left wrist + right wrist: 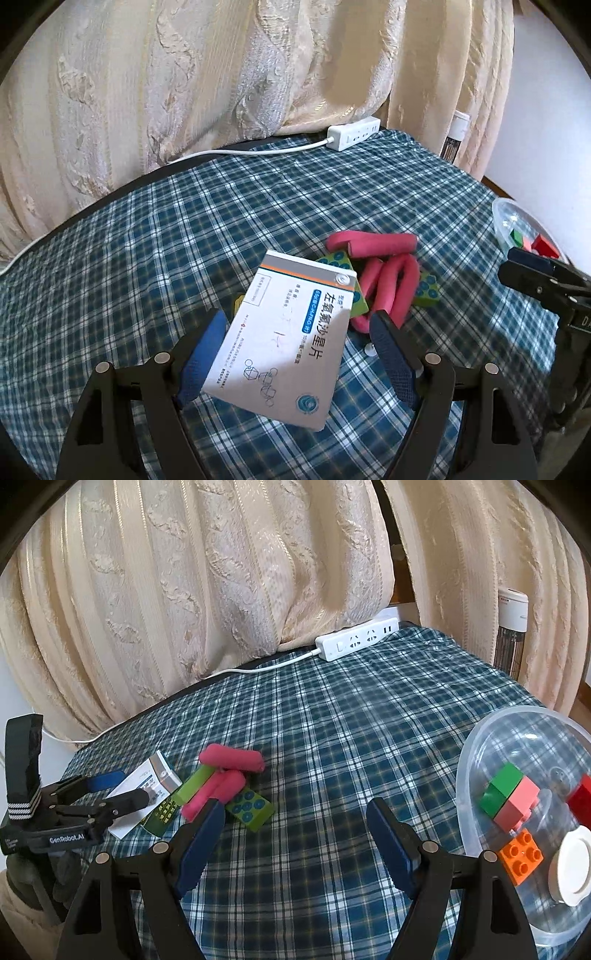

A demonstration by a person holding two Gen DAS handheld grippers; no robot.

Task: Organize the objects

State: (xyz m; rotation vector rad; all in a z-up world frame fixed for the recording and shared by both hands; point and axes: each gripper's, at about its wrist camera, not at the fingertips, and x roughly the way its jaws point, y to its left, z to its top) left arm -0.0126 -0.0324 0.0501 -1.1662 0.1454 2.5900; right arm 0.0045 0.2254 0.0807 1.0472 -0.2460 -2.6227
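Observation:
A white medicine box (288, 339) lies tilted on a pile of things, between the fingers of my open left gripper (297, 315). The left pad sits at the box's edge; a gap shows on the right side. Seen from the right wrist, the left gripper (129, 786) straddles that box (147, 782). Behind it lie pink foam rollers (373, 243) and green dotted blocks (428, 290). My right gripper (295, 806) stands open over bare plaid cloth, holding nothing. To its right, a clear plastic bowl (465, 775) holds a green-and-pink brick (509, 794), an orange brick (521, 854) and a white lid (572, 867).
A white power strip (358, 638) with its cable lies at the table's back edge, against cream curtains (221, 590). A tower heater (511, 627) stands behind the table at the right. A small green pack (162, 812) lies partly under the box.

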